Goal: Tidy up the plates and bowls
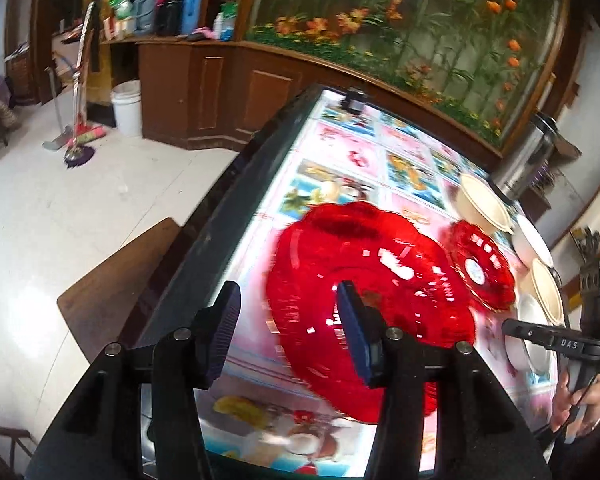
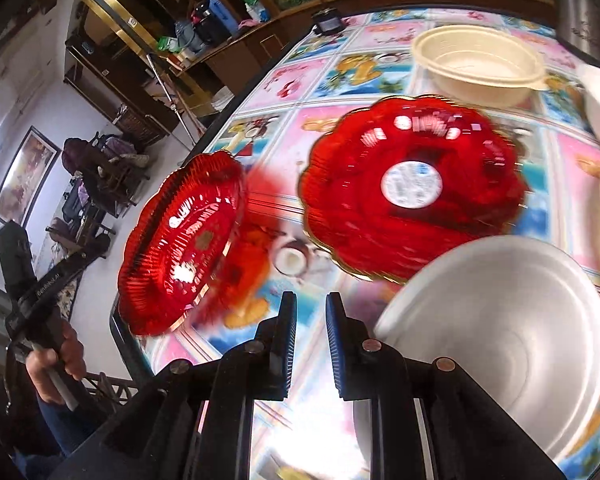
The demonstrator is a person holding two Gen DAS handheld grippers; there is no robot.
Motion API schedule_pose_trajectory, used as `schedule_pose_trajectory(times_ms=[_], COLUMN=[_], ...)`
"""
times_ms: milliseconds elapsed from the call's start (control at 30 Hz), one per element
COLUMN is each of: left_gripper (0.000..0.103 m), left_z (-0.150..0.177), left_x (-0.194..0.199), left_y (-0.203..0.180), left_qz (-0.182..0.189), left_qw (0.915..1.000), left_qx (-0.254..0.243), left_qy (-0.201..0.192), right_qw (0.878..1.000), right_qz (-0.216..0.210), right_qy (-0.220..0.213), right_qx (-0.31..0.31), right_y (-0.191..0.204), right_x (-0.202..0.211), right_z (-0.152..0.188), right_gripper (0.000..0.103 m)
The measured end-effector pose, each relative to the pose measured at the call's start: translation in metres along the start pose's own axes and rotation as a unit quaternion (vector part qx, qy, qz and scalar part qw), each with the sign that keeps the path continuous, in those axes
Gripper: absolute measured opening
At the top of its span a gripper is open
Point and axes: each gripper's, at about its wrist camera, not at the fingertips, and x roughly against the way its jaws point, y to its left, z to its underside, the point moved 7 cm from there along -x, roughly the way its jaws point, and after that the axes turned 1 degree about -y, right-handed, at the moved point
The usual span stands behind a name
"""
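Note:
A large red glass plate [image 1: 364, 300] is tilted off the table at its near left corner; in the right wrist view it [image 2: 184, 240] stands steeply on edge. My left gripper [image 1: 288, 328] is wide open; its right finger [image 1: 354, 332] lies against the plate and nothing sits between the jaws. A second red plate with a white sticker [image 2: 412, 184] lies flat mid-table [image 1: 482, 266]. My right gripper [image 2: 311, 344] is nearly shut and empty, just left of a white bowl [image 2: 496, 340]. A cream bowl [image 2: 480, 66] stands further back.
The table has a colourful picture cloth [image 2: 340, 64] and a dark edge [image 1: 220, 216] on the left. More cream and white bowls [image 1: 546, 292] line the right side. A black box [image 1: 354, 100] sits at the far edge. A wooden stool [image 1: 112, 292] stands below left.

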Motion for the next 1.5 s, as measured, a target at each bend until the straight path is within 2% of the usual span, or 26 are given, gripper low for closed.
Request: schedule_pose_trajectory(times_ms=[67, 200, 300, 400, 567, 700, 833, 1033, 1133, 1167, 1233, 1333, 1400, 1500], left_gripper=[0.049, 0.049, 0.049, 0.049, 0.048, 0.048, 0.048, 0.048, 0.048, 0.046, 0.024, 0.015, 0.015, 0.015], left_z=[-0.001, -0.002, -0.003, -0.005, -0.014, -0.018, -0.025, -0.029, -0.026, -0.024, -0.021, -0.016, -0.013, -0.010], left_x=[-0.002, -0.006, -0.008, -0.016, -0.049, -0.085, -0.122, -0.152, -0.164, -0.166, -0.169, -0.171, -0.171, -0.168], left_y=[-0.013, -0.046, -0.073, -0.104, -0.161, -0.188, -0.202, -0.208, -0.209, -0.211, -0.212, -0.215, -0.217, -0.221], left_qz=[0.009, 0.033, 0.049, 0.072, 0.090, 0.092, 0.064, 0.043, 0.040, 0.040, 0.033, 0.034, 0.029, 0.022], left_qw=[0.9999, 0.9987, 0.9970, 0.9935, 0.9869, 0.9814, 0.9786, 0.9746, 0.9724, 0.9714, 0.9707, 0.9694, 0.9690, 0.9687], left_qx=[-0.012, -0.035, -0.056, -0.076, -0.100, -0.105, -0.116, -0.123, -0.126, -0.130, -0.138, -0.146, -0.154, -0.166], left_qy=[0.004, 0.015, 0.023, 0.044, 0.089, 0.132, 0.158, 0.182, 0.192, 0.195, 0.194, 0.195, 0.191, 0.183], right_qw=[1.000, 0.998, 0.996, 0.994, 0.993, 0.992, 0.991, 0.991, 0.991, 0.991, 0.992, 0.992, 0.993, 0.993], right_qz=[-0.005, -0.045, -0.022, -0.005, 0.021, 0.030, 0.038, 0.048, 0.050, 0.050, 0.055, 0.062, 0.068, 0.064], right_qy=[-0.011, -0.045, -0.085, -0.101, -0.096, -0.079, -0.063, -0.051, -0.043, -0.040, -0.032, -0.022, -0.015, -0.003], right_qx=[-0.004, -0.026, -0.025, -0.041, -0.072, -0.090, -0.108, -0.114, -0.114, -0.114, -0.110, -0.105, -0.099, -0.099], right_y=[-0.006, -0.017, -0.030, -0.050, -0.082, -0.099, -0.114, -0.122, -0.124, -0.125, -0.125, -0.127, -0.128, -0.127], right_x=[0.013, 0.051, 0.075, 0.086, 0.078, 0.062, 0.051, 0.043, 0.038, 0.036, 0.032, 0.025, 0.019, 0.009], right_z=[0.003, 0.001, -0.010, -0.021, -0.035, -0.051, -0.058, -0.059, -0.060, -0.060, -0.060, -0.063, -0.064, -0.064], right_gripper=[0.018, 0.018, 0.018, 0.018, 0.018, 0.018, 0.018, 0.018, 0.024, 0.025, 0.025, 0.025, 0.024, 0.014])
